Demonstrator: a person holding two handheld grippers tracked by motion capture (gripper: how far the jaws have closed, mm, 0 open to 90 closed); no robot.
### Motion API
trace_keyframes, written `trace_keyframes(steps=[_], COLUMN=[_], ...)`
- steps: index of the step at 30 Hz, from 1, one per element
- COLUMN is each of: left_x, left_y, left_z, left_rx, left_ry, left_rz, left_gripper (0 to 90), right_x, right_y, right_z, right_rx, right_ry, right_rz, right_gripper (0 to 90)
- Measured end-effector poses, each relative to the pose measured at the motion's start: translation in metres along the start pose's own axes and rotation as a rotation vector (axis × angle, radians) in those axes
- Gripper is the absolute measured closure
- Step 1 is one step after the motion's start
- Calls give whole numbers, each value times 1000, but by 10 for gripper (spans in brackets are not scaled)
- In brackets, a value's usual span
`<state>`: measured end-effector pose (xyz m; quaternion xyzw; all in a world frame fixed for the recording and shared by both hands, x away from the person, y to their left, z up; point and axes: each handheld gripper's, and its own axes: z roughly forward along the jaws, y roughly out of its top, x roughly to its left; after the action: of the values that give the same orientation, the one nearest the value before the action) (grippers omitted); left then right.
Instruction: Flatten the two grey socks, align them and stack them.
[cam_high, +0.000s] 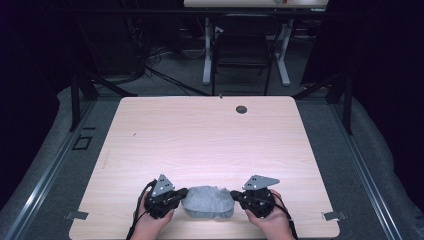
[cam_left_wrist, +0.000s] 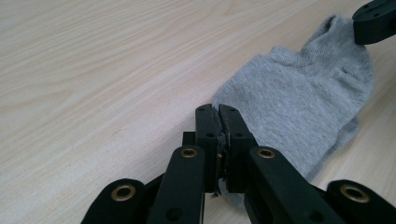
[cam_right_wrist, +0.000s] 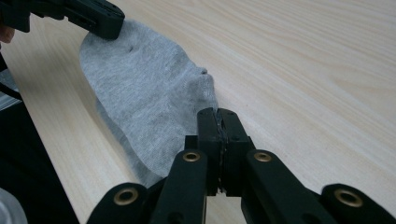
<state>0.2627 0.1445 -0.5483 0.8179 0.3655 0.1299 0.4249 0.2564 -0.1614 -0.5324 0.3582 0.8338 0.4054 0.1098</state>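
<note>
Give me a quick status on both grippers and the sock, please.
Left gripper shut on grey sock. Right gripper shut on its other end. Sock near the table front edge, nothing in the way.

Both hands come in over the tabletop's near edge. The left gripper (cam_high: 181, 192) points right, the right gripper (cam_high: 234, 194) points left, tips facing each other. Each has its jaws pressed together, pinching grey cloth.

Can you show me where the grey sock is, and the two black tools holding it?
Grey sock (cam_high: 209, 200): high view, middle of the fabric.
Left tool (cam_left_wrist: 221, 122): left gripper view, between its shut tips.
Right tool (cam_right_wrist: 219, 122): right gripper view, between its shut tips.
</note>
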Motion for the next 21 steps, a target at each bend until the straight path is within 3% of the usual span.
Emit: trace_keyframes(steps=[13, 21], left_x=[-6, -6], left_y=[-7, -14], left_z=[2, 12], left_rx=[12, 52], left_ry=[-19, -17], left_rz=[-2, 15], left_gripper=[876, 875], right_x=[1, 0], right_y=[-11, -15], right_z=[-1, 5], right_rx=[12, 35], right_ry=[5, 1], right_rz=[12, 13], right_gripper=[890, 889])
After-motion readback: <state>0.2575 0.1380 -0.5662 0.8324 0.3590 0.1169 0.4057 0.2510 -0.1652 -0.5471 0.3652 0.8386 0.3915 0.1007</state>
